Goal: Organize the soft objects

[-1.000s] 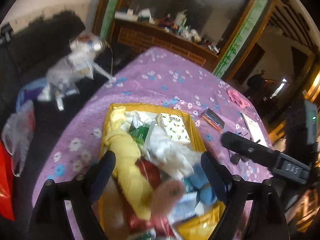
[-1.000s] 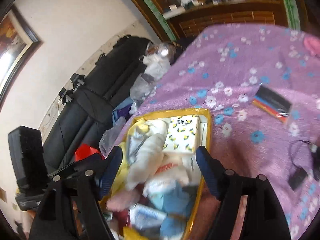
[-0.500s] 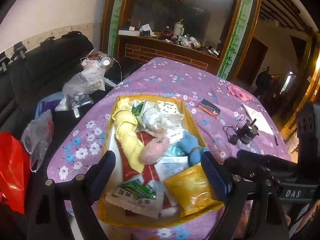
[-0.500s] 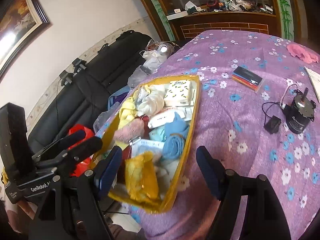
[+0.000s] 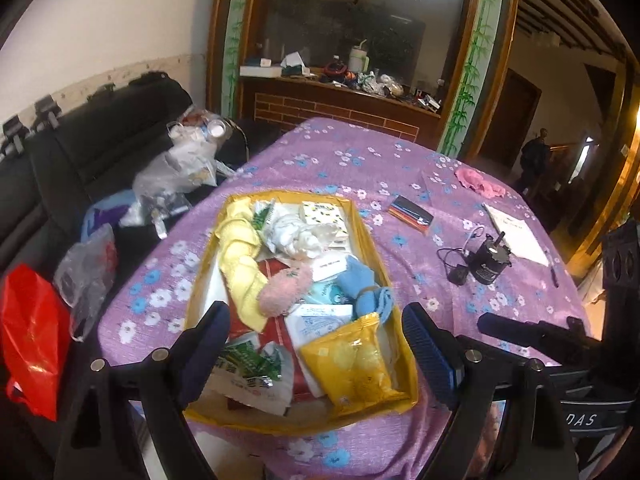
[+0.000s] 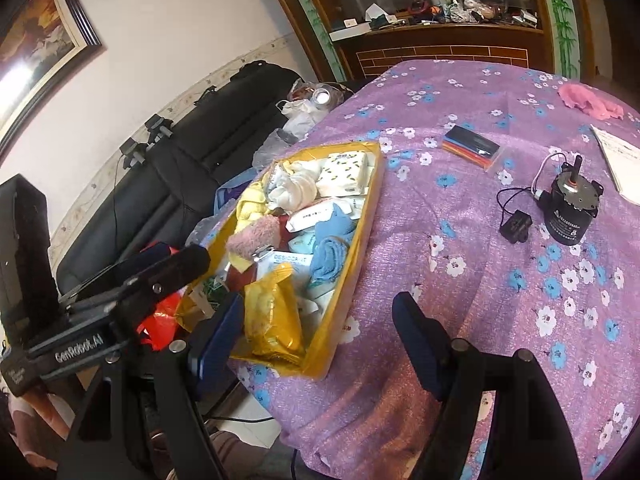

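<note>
Both grippers gaping, empty – left gripper (image 5: pixel 316 344) square over the tray (image 5: pixel 362 224), its long axis running straight ahead; right gripper (image 6: pixel 316 328) off to the side; left nearer

A yellow tray (image 5: pixel 405 322) on the purple cloth holds jumbled soft things — yellow towel (image 5: pixel 240 256), pink fuzzy sock (image 5: pixel 282 290), blue cloth (image 5: pixel 366 286).

Upper left is being filled by a cream wall (image 5: pixel 120 20); a black sofa (image 5: pixel 80 148) is being seen at left, a wooden brick-patterned cabinet (image 5: pixel 340 108) at top centre, a framed painting (image 6: pixel 36 36) being lit at upper left.
</note>
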{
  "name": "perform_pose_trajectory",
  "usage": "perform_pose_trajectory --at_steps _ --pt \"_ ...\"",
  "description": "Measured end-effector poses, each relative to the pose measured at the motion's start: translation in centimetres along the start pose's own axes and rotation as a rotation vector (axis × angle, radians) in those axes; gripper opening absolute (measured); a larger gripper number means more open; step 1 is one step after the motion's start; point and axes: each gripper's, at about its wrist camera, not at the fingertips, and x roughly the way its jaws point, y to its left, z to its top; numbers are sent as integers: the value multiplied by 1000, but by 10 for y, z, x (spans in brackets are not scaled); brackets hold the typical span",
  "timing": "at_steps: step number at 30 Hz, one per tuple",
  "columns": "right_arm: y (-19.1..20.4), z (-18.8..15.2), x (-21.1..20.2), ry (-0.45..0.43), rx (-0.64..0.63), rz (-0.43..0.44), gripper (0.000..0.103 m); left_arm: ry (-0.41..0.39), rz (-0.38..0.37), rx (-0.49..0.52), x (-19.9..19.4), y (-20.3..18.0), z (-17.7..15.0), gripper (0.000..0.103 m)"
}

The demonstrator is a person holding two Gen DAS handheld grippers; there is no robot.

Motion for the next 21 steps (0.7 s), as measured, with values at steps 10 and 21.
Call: perform_pose_trajectory --at_steps 10,21 --pt "10 3 10 13 -12 -3 76 26 28 -10 1 16 -1 90" --pt "16 5 24 35 -25 -20 76 46 36 -46 9 35 -1 90"
